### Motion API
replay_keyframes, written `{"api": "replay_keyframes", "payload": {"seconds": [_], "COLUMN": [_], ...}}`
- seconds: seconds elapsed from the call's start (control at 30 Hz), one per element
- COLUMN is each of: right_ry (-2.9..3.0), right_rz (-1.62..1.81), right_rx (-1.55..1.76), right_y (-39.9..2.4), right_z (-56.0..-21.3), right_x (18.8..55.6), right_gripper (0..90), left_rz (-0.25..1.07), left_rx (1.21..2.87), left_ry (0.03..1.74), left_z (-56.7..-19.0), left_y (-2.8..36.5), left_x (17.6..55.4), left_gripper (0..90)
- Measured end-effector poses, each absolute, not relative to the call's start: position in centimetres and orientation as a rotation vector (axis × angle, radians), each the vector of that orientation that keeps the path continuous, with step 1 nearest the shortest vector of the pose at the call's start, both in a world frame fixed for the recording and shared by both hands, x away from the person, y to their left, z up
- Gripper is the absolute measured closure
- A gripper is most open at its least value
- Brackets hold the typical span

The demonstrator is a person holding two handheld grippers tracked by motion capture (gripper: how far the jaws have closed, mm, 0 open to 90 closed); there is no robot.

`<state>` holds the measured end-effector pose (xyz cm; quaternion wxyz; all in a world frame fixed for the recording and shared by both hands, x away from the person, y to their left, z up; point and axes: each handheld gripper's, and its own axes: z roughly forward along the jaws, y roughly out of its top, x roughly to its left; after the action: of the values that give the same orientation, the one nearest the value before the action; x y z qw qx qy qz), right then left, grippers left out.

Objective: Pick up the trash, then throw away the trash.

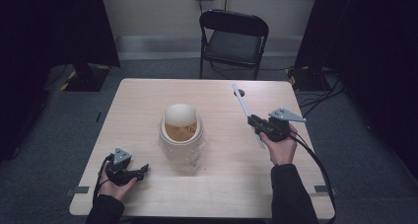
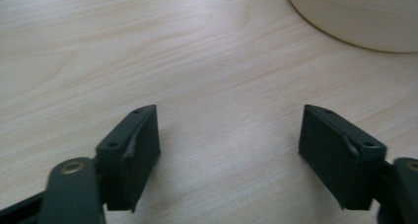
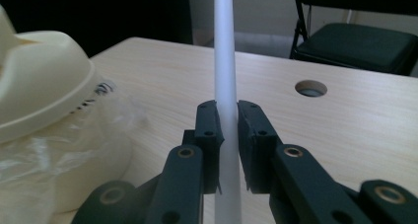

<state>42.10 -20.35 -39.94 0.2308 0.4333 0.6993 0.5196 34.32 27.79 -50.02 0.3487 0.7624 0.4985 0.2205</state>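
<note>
From the high view, a cream cup (image 1: pixel 181 130) with a flip-up lid stands near the middle of the counter (image 1: pixel 148 95), sitting in a clear plastic bag (image 1: pixel 190 155), with a brownish drink showing inside. The right hand-held gripper (image 1: pixel 259 123) is held above the counter's right side, clamped on a white straw (image 1: pixel 242 101) that slants away toward the far edge. The left hand-held gripper (image 1: pixel 143 170) rests low near the front left, just apart from the cup.

In the left gripper view, the jaws stand wide apart with nothing between them, bare wood below, and the cup's base (image 2: pixel 355 17) curves in at the upper right.

In the right gripper view, the jaws are closed on the straw (image 3: pixel 226 61) partway along its length, the straw running upright between the pads; the cup lid (image 3: pixel 44 86) and crinkled bag (image 3: pixel 59 160) sit to the left.

The straw looks light, thin-walled and smooth (easy to crush or let slide), so a gentle pinch near the middle seems right. The cup is probably heavy with liquid and could tip; its bag looks slippery, so I would steady it low on the body.
</note>
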Motion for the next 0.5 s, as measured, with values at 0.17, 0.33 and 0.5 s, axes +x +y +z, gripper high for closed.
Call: {"api": "replay_keyframes", "payload": {"seconds": [0.17, 0.33, 0.5], "right_ry": [1.890, 1.836, 1.815], "right_rz": [1.520, 1.599, 1.627], "right_rx": [1.129, 1.100, 1.095], "right_y": [-21.7, -22.8, -23.7], "right_z": [-39.4, -39.9, -40.1], "right_x": [40.3, 39.1, 38.7], "right_gripper": [80.4, 80.4, 80.4], "left_rz": [0.585, 0.616, 0.649], "left_rx": [1.967, 1.914, 1.838], "left_ry": [1.275, 1.253, 1.207], "left_z": [-50.0, -49.1, -47.6], "left_y": [27.8, 28.1, 28.1], "left_x": [34.2, 33.8, 33.2], "left_gripper": [31.5, 33.3, 34.0]}}
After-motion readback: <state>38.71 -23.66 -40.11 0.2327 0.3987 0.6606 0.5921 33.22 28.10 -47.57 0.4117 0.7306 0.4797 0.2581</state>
